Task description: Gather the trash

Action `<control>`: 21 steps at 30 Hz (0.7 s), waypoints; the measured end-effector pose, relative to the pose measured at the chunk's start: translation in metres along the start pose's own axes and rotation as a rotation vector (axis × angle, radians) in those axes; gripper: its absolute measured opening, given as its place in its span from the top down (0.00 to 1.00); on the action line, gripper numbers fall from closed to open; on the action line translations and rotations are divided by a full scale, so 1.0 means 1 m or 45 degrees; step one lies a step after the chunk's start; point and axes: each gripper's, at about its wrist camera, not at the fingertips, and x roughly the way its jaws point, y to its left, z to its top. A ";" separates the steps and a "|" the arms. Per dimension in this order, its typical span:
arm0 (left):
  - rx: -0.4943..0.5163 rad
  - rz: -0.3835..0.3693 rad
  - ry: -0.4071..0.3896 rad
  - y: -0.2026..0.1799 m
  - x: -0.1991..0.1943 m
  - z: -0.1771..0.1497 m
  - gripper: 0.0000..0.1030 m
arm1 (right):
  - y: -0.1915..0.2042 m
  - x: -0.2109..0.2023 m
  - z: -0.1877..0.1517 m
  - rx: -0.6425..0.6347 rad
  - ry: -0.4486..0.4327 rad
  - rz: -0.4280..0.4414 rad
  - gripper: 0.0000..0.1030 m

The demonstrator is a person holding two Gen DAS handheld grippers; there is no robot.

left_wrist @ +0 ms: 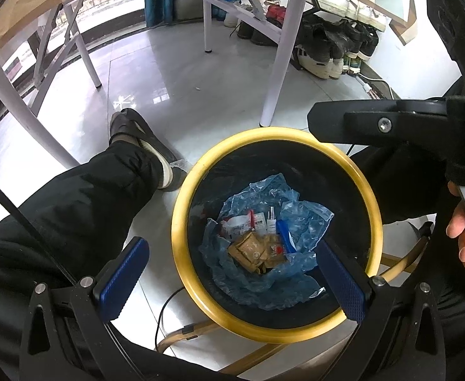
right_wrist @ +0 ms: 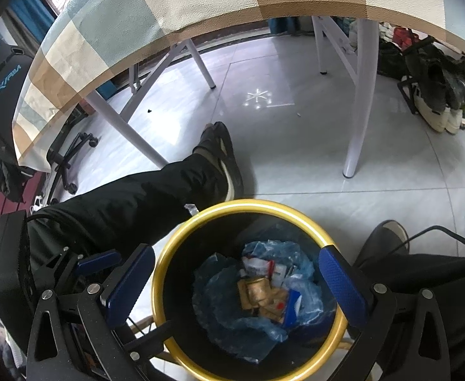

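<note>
Both grippers hang over the yellow-rimmed trash bin point(left_wrist: 181, 222), low center of each frame. Left gripper point(left_wrist: 232, 273) and right gripper point(right_wrist: 235, 285) have blue pads spread wide, holding nothing. Down in the bin: crumpled blue plastic bag point(left_wrist: 299, 219), brown packets point(left_wrist: 251, 249), small white bottle point(left_wrist: 271, 220). Person's black-trousered leg point(left_wrist: 83, 200) sits at left.

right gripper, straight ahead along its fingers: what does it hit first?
Most likely the trash in the bin: the open right gripper points down into the yellow-rimmed bin, at the brown packets on the blue plastic bag. Depth is unclear; its right finger sits near the rim.
</note>
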 end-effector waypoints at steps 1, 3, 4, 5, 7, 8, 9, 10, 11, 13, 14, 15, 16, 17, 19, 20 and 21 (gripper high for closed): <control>0.001 0.002 0.000 0.000 0.000 0.000 0.01 | 0.000 0.000 0.000 -0.001 0.000 0.000 0.00; 0.001 0.004 0.000 0.000 0.000 0.000 0.01 | 0.001 0.001 -0.001 -0.001 0.001 -0.001 0.00; 0.001 0.005 0.000 0.000 0.000 0.000 0.01 | 0.001 0.001 -0.001 -0.001 0.002 -0.001 0.00; 0.001 0.004 0.000 0.000 0.000 0.000 0.01 | 0.001 0.001 -0.001 -0.003 0.002 -0.001 0.00; 0.003 0.003 0.001 0.000 0.000 0.000 0.01 | 0.001 0.000 -0.001 -0.001 0.003 0.000 0.00; 0.005 0.005 0.000 0.000 0.000 0.000 0.01 | 0.001 0.000 -0.001 -0.001 0.004 -0.001 0.00; 0.009 0.007 0.000 0.000 0.000 0.000 0.01 | 0.001 0.000 -0.001 -0.002 0.003 -0.003 0.00; 0.016 0.010 0.001 -0.001 0.001 -0.001 0.01 | 0.001 0.000 -0.001 -0.001 0.003 -0.004 0.00; 0.019 0.012 0.001 -0.001 0.001 -0.001 0.01 | 0.001 0.000 -0.001 0.000 0.004 -0.003 0.00; 0.023 0.016 0.000 -0.002 0.000 -0.001 0.01 | 0.001 0.000 -0.001 -0.002 0.004 -0.005 0.00; 0.024 0.017 0.000 -0.002 0.000 -0.001 0.01 | 0.002 0.000 -0.001 -0.002 0.005 -0.004 0.00; 0.024 0.019 -0.001 -0.001 0.000 -0.001 0.01 | 0.001 0.000 -0.001 -0.002 0.005 -0.003 0.00; 0.022 0.019 -0.001 -0.001 0.000 -0.001 0.01 | 0.001 0.001 -0.001 -0.003 0.006 -0.003 0.00; 0.020 0.020 0.000 -0.001 0.000 0.000 0.01 | 0.002 0.000 -0.002 -0.003 0.007 -0.003 0.00; 0.019 0.024 0.002 -0.001 0.000 0.000 0.01 | 0.001 0.001 -0.002 -0.002 0.009 -0.002 0.00; 0.022 0.028 0.002 -0.002 0.000 0.000 0.01 | 0.001 0.001 -0.002 -0.002 0.009 -0.003 0.00; 0.025 0.030 0.002 -0.002 0.000 0.000 0.01 | 0.001 0.001 -0.002 -0.003 0.009 -0.003 0.00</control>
